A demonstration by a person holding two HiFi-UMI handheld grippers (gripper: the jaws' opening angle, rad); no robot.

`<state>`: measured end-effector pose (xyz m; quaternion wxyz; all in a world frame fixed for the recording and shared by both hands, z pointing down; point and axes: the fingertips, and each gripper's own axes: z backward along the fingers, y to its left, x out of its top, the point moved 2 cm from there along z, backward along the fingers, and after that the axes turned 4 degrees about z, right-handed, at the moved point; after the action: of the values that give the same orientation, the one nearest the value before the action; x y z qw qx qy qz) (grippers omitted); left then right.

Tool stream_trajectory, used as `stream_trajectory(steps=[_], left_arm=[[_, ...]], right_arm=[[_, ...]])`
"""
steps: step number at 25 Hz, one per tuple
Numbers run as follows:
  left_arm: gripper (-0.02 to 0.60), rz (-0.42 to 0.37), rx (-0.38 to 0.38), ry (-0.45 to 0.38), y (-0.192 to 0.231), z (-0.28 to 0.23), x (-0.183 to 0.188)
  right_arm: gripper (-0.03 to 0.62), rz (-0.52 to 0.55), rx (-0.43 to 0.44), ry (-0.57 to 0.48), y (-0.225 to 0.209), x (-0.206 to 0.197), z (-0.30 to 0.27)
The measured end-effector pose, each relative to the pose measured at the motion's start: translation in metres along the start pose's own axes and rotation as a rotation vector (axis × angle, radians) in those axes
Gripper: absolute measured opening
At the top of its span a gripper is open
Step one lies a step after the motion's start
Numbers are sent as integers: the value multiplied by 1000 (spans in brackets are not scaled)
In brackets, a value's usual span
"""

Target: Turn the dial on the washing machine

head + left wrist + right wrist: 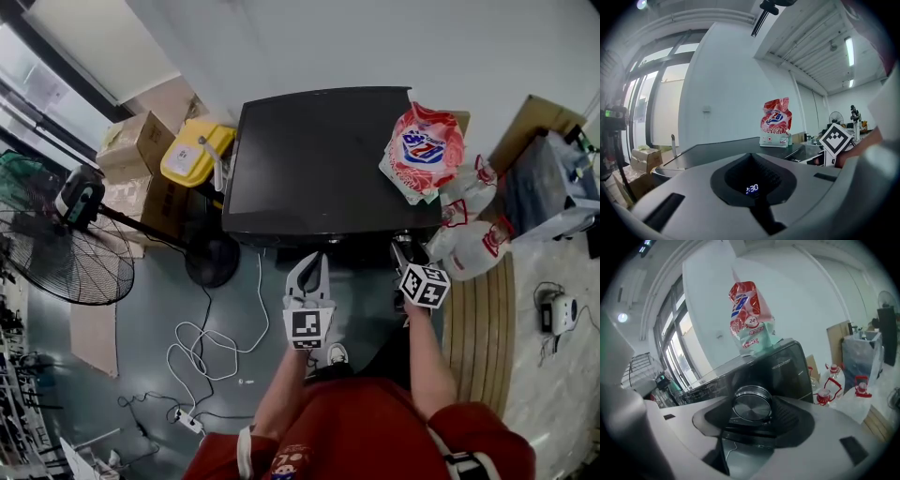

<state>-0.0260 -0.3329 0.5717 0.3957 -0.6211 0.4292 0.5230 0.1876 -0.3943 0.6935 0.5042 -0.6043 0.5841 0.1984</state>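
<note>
The washing machine [319,159] has a flat black top, and I look down on it in the head view. Its round silver dial [751,404] sits on the front panel, seen in the right gripper view. My right gripper [401,248] reaches the machine's front right corner, and its jaws close around the dial's sides [751,401]. My left gripper [314,262] hovers in front of the machine's middle, jaw tips together, holding nothing. Through the gap behind its tips the lit display [752,189] shows in the left gripper view.
A red and white detergent bag [425,150] stands on the machine's right rear corner. White bottles with red caps [473,234] sit on the floor at the right. At the left are a fan [56,244], a yellow bin [192,150], boxes [136,145] and floor cables [202,347].
</note>
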Motion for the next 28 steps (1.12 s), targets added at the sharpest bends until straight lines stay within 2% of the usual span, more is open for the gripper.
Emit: stream_trajectory(steps=[12, 20, 28], left_arm=[[9, 0, 6, 3, 0, 4, -3], [9, 26, 12, -1, -1, 8, -4], [9, 42, 14, -16, 2, 18, -1]], right_arm=[[276, -3, -13, -9, -1, -1, 1], [301, 168, -77, 30, 5, 0, 9], [301, 195, -113, 21, 7, 0, 23]])
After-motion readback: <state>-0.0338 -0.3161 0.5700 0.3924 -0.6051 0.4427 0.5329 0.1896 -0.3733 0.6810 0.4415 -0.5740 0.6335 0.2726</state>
